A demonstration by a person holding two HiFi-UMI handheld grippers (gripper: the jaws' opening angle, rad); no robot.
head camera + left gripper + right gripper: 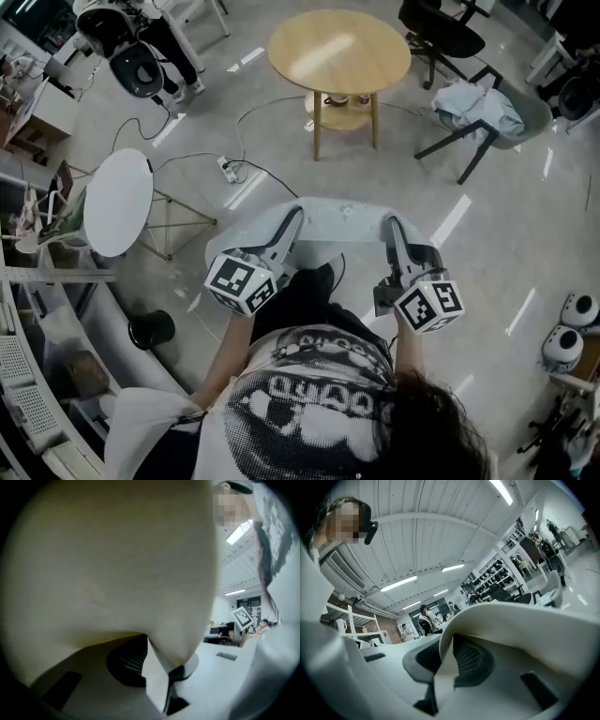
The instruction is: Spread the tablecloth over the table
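A pale tablecloth (339,221) hangs stretched between my two grippers, close to the person's body. My left gripper (292,221) is shut on its left edge and my right gripper (391,228) on its right edge. In the left gripper view the tablecloth (112,569) fills most of the picture and narrows into the left gripper (161,667). In the right gripper view a fold of the tablecloth (520,620) arches over the right gripper (446,663), which pinches it. The round wooden table (339,49) stands ahead, bare on top, well apart from the cloth.
A small white round table (117,202) stands to the left. A power strip (230,169) with cables lies on the floor between the tables. A chair (483,117) with clothing on it is at the right, a black pot (150,328) at lower left.
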